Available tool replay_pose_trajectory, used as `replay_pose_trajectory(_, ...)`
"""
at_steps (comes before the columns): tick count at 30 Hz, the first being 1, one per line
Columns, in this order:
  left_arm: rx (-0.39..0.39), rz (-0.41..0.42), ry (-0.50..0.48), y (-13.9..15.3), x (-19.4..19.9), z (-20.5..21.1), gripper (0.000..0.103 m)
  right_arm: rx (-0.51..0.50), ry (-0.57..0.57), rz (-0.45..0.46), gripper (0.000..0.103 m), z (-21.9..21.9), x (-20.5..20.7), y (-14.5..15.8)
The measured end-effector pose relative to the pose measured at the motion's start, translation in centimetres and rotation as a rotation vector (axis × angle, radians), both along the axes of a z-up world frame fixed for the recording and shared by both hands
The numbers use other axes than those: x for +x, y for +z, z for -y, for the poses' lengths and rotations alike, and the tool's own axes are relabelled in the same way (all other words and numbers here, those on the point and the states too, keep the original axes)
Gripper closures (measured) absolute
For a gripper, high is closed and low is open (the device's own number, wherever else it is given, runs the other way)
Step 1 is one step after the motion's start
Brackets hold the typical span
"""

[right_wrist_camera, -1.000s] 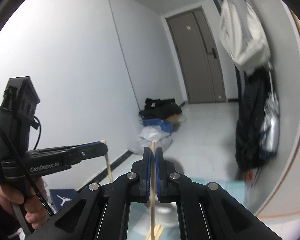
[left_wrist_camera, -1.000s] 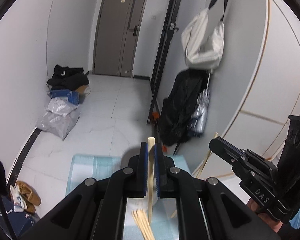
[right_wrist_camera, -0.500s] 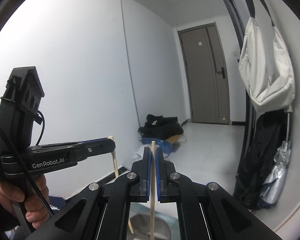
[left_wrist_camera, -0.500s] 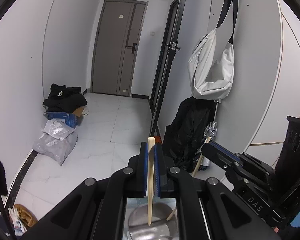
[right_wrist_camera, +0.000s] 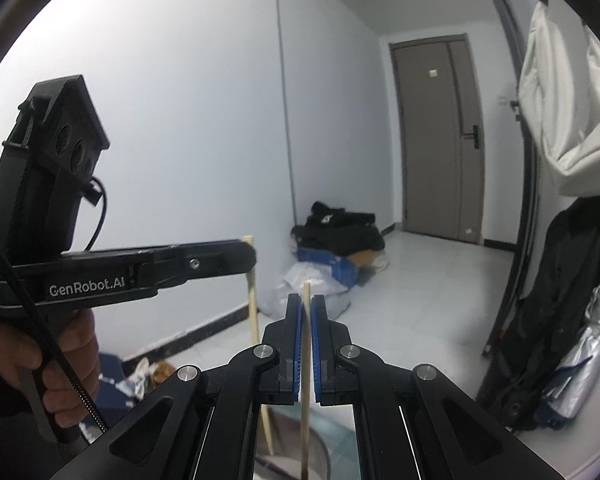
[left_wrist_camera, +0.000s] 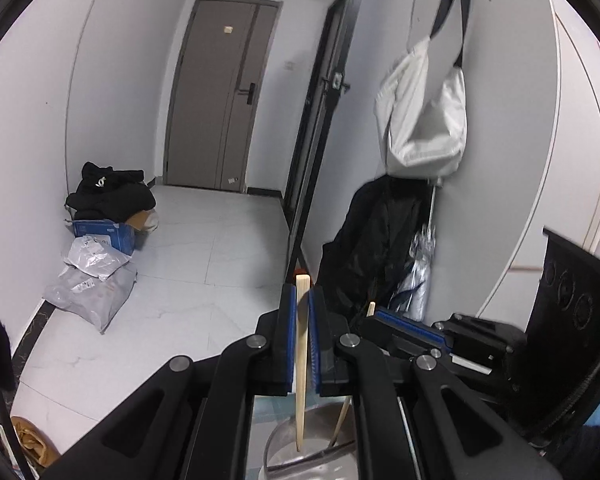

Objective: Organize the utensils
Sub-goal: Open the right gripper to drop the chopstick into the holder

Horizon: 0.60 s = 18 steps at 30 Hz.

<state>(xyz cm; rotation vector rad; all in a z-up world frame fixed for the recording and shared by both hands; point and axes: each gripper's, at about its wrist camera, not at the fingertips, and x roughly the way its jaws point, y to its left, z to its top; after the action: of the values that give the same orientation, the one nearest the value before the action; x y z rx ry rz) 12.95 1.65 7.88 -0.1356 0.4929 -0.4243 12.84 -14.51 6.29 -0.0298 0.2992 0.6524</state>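
Note:
My left gripper [left_wrist_camera: 302,300] is shut on an upright wooden chopstick [left_wrist_camera: 301,364]; its lower tip hangs inside a round steel container [left_wrist_camera: 288,446] below. My right gripper [right_wrist_camera: 306,308] is shut on a second upright chopstick [right_wrist_camera: 305,392] over the same container [right_wrist_camera: 320,460]. In the left wrist view the right gripper [left_wrist_camera: 384,314] sits close to the right with its chopstick [left_wrist_camera: 342,420] slanting into the container. In the right wrist view the left gripper [right_wrist_camera: 250,258] is at left, its chopstick [right_wrist_camera: 256,340] hanging down.
A hallway lies ahead with a brown door [left_wrist_camera: 220,92], bags and a blue box [left_wrist_camera: 100,232] on the tiled floor at left, a black coat [left_wrist_camera: 372,248] and a white bag [left_wrist_camera: 424,120] hanging on the right wall. A teal mat [right_wrist_camera: 340,436] lies under the container.
Both grippers have tilted up and drawn closer together, each still holding its chopstick. The loose chopsticks and mat seen earlier have dropped out of view; the container now sits beneath both tips.

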Motion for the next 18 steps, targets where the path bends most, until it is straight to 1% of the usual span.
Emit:
replay_pose_trajectory(3, 0.014, -0.021, -0.011, -0.7, 0.2, 0.3, 0.100, -0.032, 0.012, -0.005, 0.099, -0.3, -0.6, -1.1)
replay_pose_trajectory(8, 0.048, -0.057, -0.029, -1.4, 0.1, 0.5, 0.100, -0.041, 0.041, -0.038, 0.099, -0.6, -1.1, -2.3)
replay_pose_trajectory(10, 0.049, -0.073, -0.020, -1.5, 0.2, 0.4, 0.100, -0.038, 0.061, -0.055, 0.097, -0.8, -1.4, -2.7)
replay_pose_trajectory(13, 0.033, -0.126, -0.009, -1.5, 0.5, -0.1, 0.100, -0.049, 0.081, -0.068, 0.096, -1.1, -2.1, -3.0)
replay_pose_trajectory(15, 0.041, -0.141, 0.012, -1.6, 0.4, -0.2, 0.099, -0.057, 0.091, -0.079, 0.096, -1.3, -2.3, -3.1)
replay_pose_trajectory(16, 0.045, -0.143, 0.027, -1.4, 0.3, -0.4, 0.097, -0.060, 0.088, -0.081, 0.095, -1.2, -2.6, -3.2)
replay_pose_trajectory(17, 0.045, -0.143, 0.039, -1.3, 0.1, -0.6, 0.093, -0.056, 0.088, -0.089, 0.095, -1.1, -2.8, -3.2)
replay_pose_trajectory(18, 0.047, -0.142, 0.048, -1.2, -0.2, -0.7, 0.089, -0.047, 0.082, -0.097, 0.092, -0.9, -2.9, -3.1)
